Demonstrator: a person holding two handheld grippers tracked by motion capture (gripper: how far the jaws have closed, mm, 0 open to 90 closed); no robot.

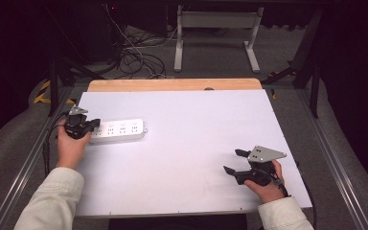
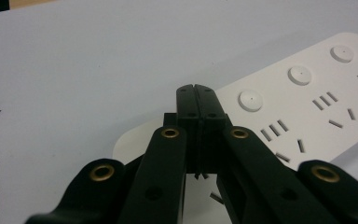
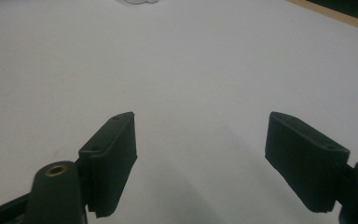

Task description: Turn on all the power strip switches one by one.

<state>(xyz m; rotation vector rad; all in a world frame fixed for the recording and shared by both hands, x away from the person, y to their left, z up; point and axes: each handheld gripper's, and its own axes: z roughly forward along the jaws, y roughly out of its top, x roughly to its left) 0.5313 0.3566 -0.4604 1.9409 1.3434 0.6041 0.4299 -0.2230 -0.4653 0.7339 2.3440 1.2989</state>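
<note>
On the white table I count one power strip, two grippers and two hands. My left gripper sits at the strip's left end, over the table's left edge, its jaws pressed together with nothing between them; in the left gripper view the closed tips hang above the strip's near end, though I cannot tell whether they touch it. My right gripper rests near the front right corner, well apart from the strip, with its jaws spread wide and empty; the right gripper view has bare table between them.

The strip lies flat, lengthwise across the table. From the left gripper view I count three round white buttons in a row, each beside a group of slots. In the high view I make out three socket groups, but the slots there are too small to count. The strip's left end is hidden under the gripper in both views, and its far end is cut off at the frame edge in the left gripper view. A white sliver at the top of the right gripper view is probably the strip, mostly cut off.

My left hand and right hand grip the gripper bodies; pale sleeves run off the bottom edge.
</note>
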